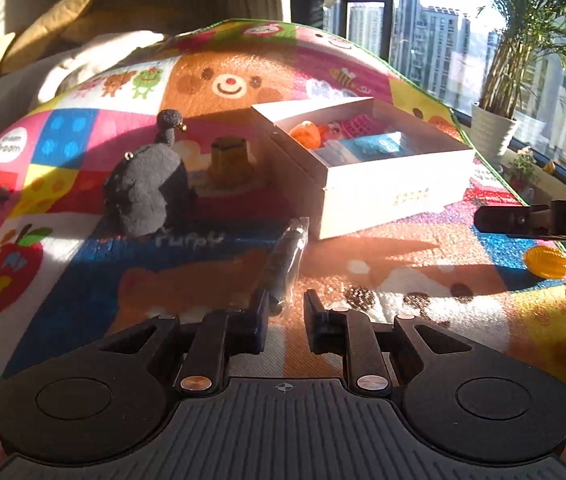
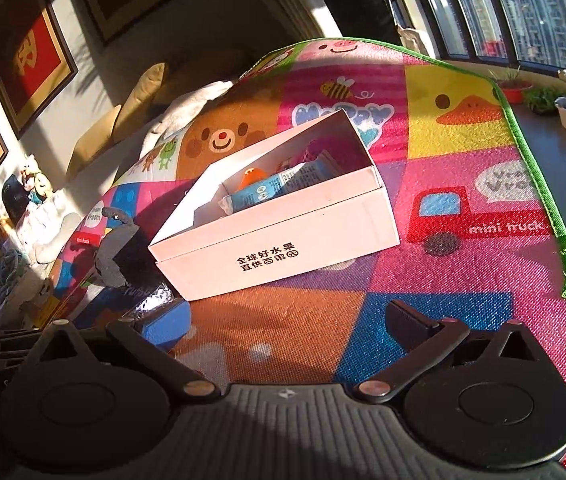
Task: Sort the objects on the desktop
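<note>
While poised over play mat point(image 1: 83, 288) | left gripper point(image 1: 285, 304) jaws narrowly parted around wrapped stick point(image 1: 285, 264) | right gripper point(image 2: 287, 320) spread wide near white box point(image 2: 275, 248)

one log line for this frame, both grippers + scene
left gripper: open, at clear-wrapped pen | right gripper: open, empty | white box: part filled | black plush, orange ball: on mat

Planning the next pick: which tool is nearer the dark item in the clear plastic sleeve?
Left. The left tool is open right at the sleeved item's near end; the right tool hovers off to its right, near the white box.
</note>
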`<action>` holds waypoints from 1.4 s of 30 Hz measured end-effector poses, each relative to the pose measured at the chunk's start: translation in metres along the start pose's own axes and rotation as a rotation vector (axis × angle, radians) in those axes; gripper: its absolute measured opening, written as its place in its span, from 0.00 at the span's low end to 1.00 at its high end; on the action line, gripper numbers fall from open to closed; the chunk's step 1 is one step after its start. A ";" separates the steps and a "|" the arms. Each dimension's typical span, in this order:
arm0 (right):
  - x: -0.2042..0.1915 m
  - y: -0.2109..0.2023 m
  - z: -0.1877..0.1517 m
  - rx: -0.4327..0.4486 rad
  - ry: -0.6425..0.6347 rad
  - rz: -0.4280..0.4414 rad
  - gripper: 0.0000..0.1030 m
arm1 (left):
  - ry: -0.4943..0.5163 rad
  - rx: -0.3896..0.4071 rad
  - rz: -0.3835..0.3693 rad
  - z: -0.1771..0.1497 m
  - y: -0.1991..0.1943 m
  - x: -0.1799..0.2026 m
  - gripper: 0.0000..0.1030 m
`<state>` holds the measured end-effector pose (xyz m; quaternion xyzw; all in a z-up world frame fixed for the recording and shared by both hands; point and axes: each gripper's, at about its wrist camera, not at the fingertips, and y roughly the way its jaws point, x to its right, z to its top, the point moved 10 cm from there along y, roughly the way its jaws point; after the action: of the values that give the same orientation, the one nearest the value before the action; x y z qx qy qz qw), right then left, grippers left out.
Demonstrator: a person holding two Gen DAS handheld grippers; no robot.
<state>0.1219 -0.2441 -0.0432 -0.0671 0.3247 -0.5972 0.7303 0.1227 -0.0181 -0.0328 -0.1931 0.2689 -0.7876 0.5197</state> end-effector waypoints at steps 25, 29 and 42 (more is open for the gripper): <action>0.010 -0.052 -0.025 -0.044 -0.235 -0.179 1.00 | -0.023 -0.010 0.065 0.000 0.038 0.015 0.29; 0.008 -0.053 -0.033 -0.072 -0.259 -0.186 0.85 | -0.052 -0.021 0.041 -0.013 0.019 0.009 0.29; -0.090 -0.032 -0.068 -0.183 -0.428 0.044 0.46 | -0.060 -0.068 -0.028 -0.052 -0.031 0.025 0.44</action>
<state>0.0505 -0.1509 -0.0456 -0.2511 0.2164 -0.5216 0.7862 0.0604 -0.0195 -0.0537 -0.2381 0.2772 -0.7790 0.5095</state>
